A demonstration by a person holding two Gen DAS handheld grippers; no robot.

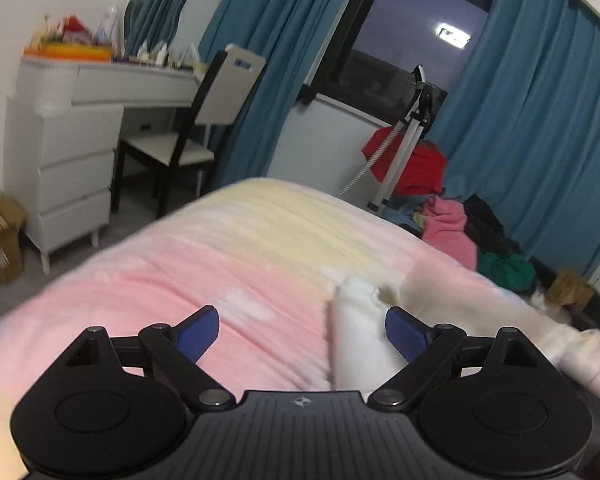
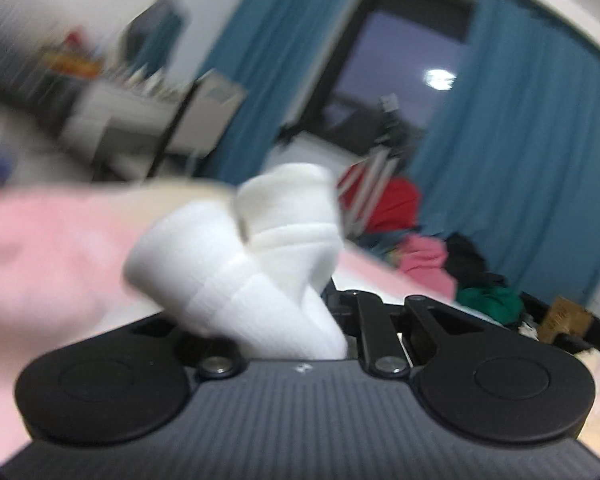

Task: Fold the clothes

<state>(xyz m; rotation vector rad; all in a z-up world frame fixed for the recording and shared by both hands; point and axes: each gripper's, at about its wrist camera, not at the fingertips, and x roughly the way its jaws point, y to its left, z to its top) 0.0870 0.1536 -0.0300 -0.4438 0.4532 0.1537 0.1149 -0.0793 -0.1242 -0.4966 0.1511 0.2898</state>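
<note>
Right tongs [image 2: 300, 312] clamping bunched white garment [image 2: 236, 276], lifting over bed [image 1: 220, 248]; left tongs [image 1: 302, 334] gaping empty, needing free edge next.

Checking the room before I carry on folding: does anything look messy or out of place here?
Yes. A heap of unfolded clothes, red, pink, dark and green, lies jumbled by the blue curtain past the bed. The right gripper is bunching up a white garment; the left gripper is open.

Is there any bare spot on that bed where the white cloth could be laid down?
Yes: the pink and yellow blanket is bare ahead of the open left gripper, toward the far edge. It's crowded to the right, where a white garment lies, with a clothes pile beyond.
</note>
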